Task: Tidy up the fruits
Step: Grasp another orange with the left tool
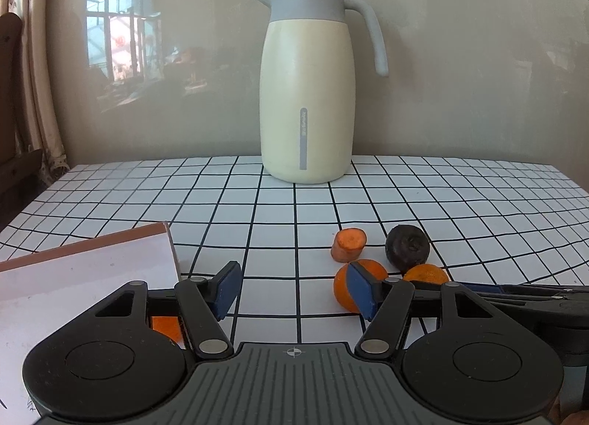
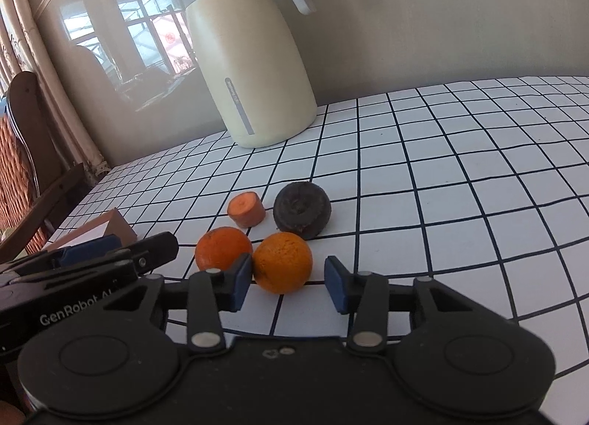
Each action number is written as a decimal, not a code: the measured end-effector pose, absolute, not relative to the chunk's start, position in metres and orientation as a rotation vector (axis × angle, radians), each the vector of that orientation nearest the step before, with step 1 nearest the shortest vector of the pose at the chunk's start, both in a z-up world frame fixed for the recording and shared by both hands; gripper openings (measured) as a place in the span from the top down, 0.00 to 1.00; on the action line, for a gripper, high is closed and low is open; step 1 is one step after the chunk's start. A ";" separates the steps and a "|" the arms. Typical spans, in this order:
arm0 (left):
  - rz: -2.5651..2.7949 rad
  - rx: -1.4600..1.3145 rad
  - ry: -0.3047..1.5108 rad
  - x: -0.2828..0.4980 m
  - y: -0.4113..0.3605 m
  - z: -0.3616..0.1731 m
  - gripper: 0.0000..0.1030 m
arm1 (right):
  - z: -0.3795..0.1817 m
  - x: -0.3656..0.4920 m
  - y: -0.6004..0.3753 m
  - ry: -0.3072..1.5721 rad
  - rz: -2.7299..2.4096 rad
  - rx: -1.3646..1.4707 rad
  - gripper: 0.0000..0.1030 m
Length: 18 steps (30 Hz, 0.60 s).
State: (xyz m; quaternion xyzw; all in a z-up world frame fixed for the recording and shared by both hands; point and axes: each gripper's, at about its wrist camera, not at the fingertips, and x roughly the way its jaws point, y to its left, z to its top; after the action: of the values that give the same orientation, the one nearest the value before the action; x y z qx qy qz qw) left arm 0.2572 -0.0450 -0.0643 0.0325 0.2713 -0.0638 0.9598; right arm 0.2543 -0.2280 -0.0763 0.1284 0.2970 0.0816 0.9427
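Orange fruit sits on the checked bench (image 2: 441,182) just ahead of my right gripper (image 2: 288,283), jaws wide around the nearer orange (image 2: 282,262), so I judge closing on it comes next, while my left gripper (image 1: 294,289) hangs wide, empty.

Both wrist views look low along their tongs across the counter (image 1: 441,204), close to it; both share the jug (image 1: 307,94) and oranges (image 2: 281,263) just ahead.
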 end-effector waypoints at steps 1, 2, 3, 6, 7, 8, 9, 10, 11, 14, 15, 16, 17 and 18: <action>-0.133 0.060 0.555 0.258 -0.044 -0.065 0.38 | -0.077 0.255 -0.227 0.607 0.173 0.263 0.71; -0.138 0.051 0.561 0.258 -0.043 -0.066 0.38 | -0.077 0.254 -0.226 0.605 0.174 0.259 0.74; -0.144 0.043 0.563 0.259 -0.043 -0.066 0.38 | -0.076 0.253 -0.226 0.600 0.170 0.250 0.74; -0.166 0.027 0.570 0.260 -0.048 -0.067 0.38 | -0.073 0.250 -0.229 0.587 0.147 0.227 0.74; -0.173 0.031 0.573 0.261 -0.051 -0.069 0.38 | -0.072 0.250 -0.231 0.584 0.131 0.216 0.74; -0.180 0.035 0.576 0.261 -0.056 -0.070 0.38 | -0.072 0.249 -0.233 0.581 0.116 0.206 0.75; -0.186 0.032 0.577 0.261 -0.059 -0.071 0.38 | -0.071 0.248 -0.236 0.580 0.105 0.199 0.75; -0.196 0.030 0.578 0.262 -0.063 -0.072 0.38 | -0.071 0.247 -0.239 0.580 0.097 0.195 0.75; -0.207 0.028 0.580 0.263 -0.066 -0.072 0.38 | -0.070 0.246 -0.243 0.578 0.087 0.191 0.75; -0.220 0.033 0.585 0.265 -0.076 -0.077 0.38 | -0.069 0.243 -0.250 0.575 0.059 0.169 0.75; -0.223 0.033 0.590 0.267 -0.079 -0.079 0.38 | -0.069 0.243 -0.252 0.574 0.053 0.165 0.75; -0.226 0.031 0.594 0.269 -0.082 -0.081 0.38 | -0.069 0.242 -0.255 0.575 0.050 0.162 0.75; -0.228 0.031 0.596 0.270 -0.085 -0.083 0.38 | -0.069 0.241 -0.256 0.575 0.050 0.159 0.75; -0.230 0.030 0.596 0.272 -0.087 -0.085 0.38 | -0.069 0.241 -0.257 0.574 0.049 0.154 0.74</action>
State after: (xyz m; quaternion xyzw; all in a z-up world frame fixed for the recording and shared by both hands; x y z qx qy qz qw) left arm 0.2719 -0.0873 -0.0853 0.0147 0.2929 -0.1129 0.9493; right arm 0.2409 -0.2573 -0.0690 0.0757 0.2830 0.0241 0.9558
